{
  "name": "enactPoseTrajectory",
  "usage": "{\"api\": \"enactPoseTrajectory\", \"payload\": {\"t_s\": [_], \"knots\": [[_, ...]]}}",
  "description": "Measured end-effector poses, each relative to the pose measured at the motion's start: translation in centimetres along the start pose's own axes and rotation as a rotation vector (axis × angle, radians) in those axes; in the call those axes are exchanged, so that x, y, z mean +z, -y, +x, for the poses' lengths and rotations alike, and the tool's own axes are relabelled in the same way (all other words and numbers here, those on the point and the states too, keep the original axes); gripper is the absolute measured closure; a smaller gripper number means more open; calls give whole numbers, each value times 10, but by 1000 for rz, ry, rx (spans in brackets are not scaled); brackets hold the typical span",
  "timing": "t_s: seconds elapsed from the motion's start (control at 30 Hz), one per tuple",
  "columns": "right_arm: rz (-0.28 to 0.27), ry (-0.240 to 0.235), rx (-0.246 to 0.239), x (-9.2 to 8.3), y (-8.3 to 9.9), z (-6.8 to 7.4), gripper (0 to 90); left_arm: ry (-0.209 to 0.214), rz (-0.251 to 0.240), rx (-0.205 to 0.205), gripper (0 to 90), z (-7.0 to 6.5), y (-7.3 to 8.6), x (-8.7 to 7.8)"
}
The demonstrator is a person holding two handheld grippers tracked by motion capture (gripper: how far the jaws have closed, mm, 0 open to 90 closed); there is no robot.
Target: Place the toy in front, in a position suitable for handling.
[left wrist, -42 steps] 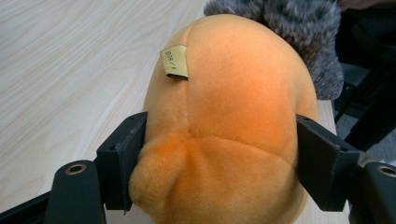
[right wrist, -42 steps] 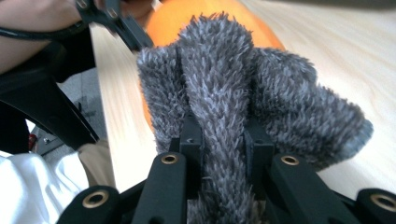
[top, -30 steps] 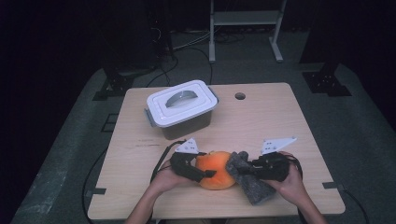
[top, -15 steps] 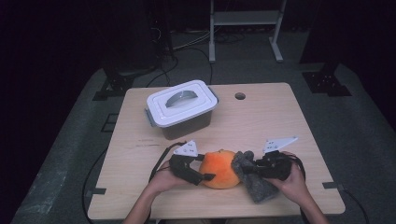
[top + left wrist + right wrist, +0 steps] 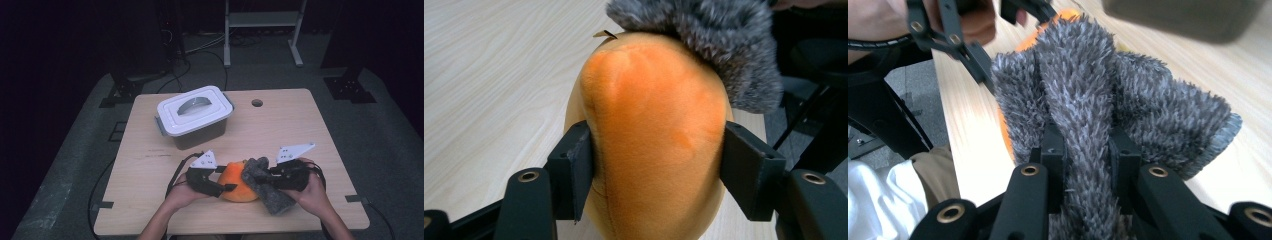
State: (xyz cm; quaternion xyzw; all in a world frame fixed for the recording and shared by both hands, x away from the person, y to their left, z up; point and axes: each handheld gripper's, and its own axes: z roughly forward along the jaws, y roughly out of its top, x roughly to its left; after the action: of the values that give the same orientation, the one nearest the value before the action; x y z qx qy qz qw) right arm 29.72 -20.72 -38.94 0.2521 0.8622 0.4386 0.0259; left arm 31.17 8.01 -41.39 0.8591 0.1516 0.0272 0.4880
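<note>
At the table's near edge, left gripper clamping orange plush, right gripper pinching grey fuzzy cloth.

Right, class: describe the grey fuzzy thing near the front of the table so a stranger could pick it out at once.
Start at the light wooden table and pass the lidded white plastic box toward the near edge. There the right gripper pinches a fold of a shaggy grey cloth draped against a round orange plush toy, which the left gripper clamps. It is the only grey, long-piled item; its neighbour is smooth and orange.
</note>
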Motion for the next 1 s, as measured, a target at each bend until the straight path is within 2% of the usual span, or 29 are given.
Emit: {"api": "enactPoseTrajectory", "payload": {"t_s": [0.13, 0.17, 0.2, 0.27, 0.3, 0.33, 0.37, 0.53, 0.63, 0.73, 0.83, 0.9, 1.0], "knots": [[-15, 2, -6, -9, 0, 1, 739, -13, -4, 30, 355, -7, -4, 4], [-54, -18, -20, -14, -9, 6, 739, -18, -5, 54, 355, -13, -8, 8], [-64, -22, -36, -15, -15, 9, 739, -18, -3, 68, 355, -16, -10, 10], [-68, -32, -64, -14, -25, 16, 737, -20, 0, 81, 355, -19, -11, 11], [-59, -33, -81, -10, -29, 20, 736, -31, 10, 112, 355, -25, -13, 13], [-59, -33, -81, -10, -29, 20, 736, -31, 10, 112, 355, -25, -13, 13], [-23, -26, -94, -4, -31, 21, 736, -34, 22, 116, 355, -24, -12, 12], [-7, -30, -60, -3, -20, 13, 739, -24, 14, 98, 355, -20, -9, 11], [-4, -19, -73, -7, -24, 17, 739, -23, 15, 124, 352, -24, -11, 13], [-23, -37, -96, -7, -35, 23, 740, -17, 22, 181, 349, -33, -14, 16], [4, -37, -129, 0, -42, 29, 740, -22, 42, 201, 345, -33, -13, 16], [10, -40, -117, 1, -40, 26, 741, -14, 36, 192, 352, -30, -10, 14], [13, -19, -83, -3, -34, 16, 741, -3, 32, 185, 353, -28, -8, 12]]}}
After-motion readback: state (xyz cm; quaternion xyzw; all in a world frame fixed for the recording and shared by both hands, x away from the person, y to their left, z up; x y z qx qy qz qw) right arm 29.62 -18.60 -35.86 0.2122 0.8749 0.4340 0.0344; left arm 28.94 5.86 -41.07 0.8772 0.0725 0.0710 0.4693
